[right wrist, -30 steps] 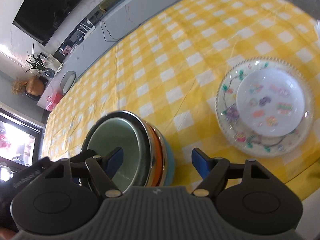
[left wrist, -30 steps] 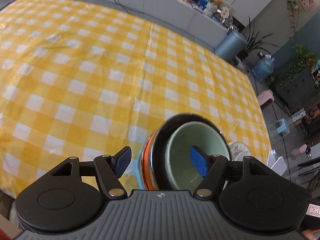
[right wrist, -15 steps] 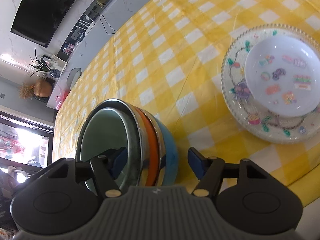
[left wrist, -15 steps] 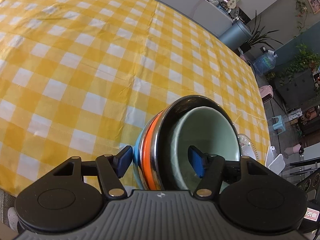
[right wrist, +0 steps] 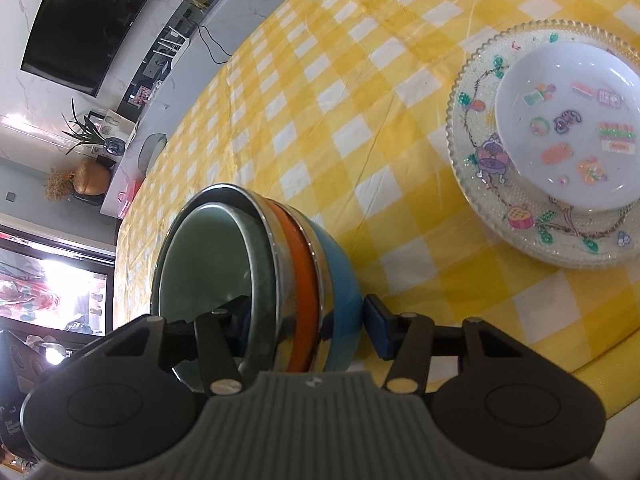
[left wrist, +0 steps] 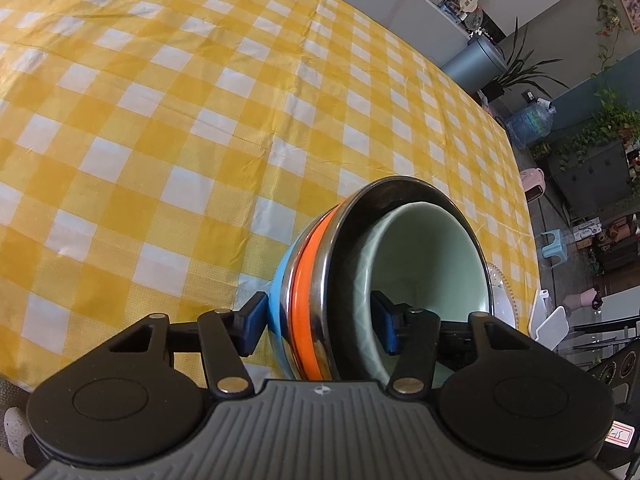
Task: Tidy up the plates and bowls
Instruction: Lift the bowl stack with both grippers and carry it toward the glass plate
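Observation:
A nested bowl stack point(left wrist: 308, 280) stands near the table's front edge: blue outside, then steel and orange rims, with a pale green bowl point(left wrist: 432, 264) innermost. My left gripper point(left wrist: 318, 325) straddles the stack's near wall, one pad by the blue side and one inside the green bowl. Its jaws are closing and the pads are not clearly pressing. From the opposite side, my right gripper point(right wrist: 308, 328) straddles the bowl stack point(right wrist: 340, 272) the same way, also closing. A beaded glass plate point(right wrist: 472, 152) carrying a white pictured dish point(right wrist: 568, 128) lies to the right.
The yellow checked tablecloth point(left wrist: 200, 120) covers the table beyond the stack. The glass plate's rim point(left wrist: 498, 280) peeks out behind the bowls. Off the table's right side are a blue stool point(left wrist: 556, 244), a grey bin point(left wrist: 476, 60) and plants.
Both grippers have sunk toward the bowl stack, which now looms larger. Their jaws have narrowed around the stack's walls. The stack and plates have stayed in place.

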`<state>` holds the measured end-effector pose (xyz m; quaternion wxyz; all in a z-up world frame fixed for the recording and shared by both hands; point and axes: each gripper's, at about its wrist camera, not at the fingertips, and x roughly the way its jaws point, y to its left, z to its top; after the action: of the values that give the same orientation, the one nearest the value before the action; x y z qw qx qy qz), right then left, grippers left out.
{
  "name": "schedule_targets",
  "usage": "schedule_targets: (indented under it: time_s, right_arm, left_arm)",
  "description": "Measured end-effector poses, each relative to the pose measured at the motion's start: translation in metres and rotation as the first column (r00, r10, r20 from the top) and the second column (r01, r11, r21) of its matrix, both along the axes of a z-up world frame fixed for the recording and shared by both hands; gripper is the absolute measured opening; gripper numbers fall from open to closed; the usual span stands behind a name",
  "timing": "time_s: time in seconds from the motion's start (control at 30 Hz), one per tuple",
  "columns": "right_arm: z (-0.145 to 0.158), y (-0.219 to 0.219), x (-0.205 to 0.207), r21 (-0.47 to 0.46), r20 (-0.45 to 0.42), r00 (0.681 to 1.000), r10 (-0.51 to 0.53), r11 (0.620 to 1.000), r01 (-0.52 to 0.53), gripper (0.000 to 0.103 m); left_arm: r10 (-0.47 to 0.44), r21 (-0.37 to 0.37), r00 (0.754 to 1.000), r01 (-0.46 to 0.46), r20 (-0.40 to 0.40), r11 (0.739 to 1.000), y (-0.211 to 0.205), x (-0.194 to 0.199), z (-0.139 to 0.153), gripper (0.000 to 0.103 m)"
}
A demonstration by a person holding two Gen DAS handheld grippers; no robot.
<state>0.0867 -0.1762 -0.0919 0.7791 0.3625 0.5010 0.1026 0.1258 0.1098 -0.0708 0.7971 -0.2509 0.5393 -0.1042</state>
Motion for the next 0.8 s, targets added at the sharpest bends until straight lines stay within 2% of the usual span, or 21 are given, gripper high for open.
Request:
schedule_targets:
  time_s: [0.23, 0.8]
  right_arm:
    - [0.001, -0.001, -0.002, -0.007, -0.003, 1.000, -0.016, 1.000, 0.016, 0.047]
    - [0.009, -0.012, -0.006, 0.014, 0.012, 1.000, -0.024, 1.000, 0.024, 0.047]
  left_arm:
    - [-0.003, -0.017, 1.000, 0.003, 0.001, 1.000, 0.002, 0.000, 0.001, 0.062]
    - [-0.005, -0.012, 0.999, 0.006, 0.033, 1.000, -0.007, -0.005, 0.018, 0.062]
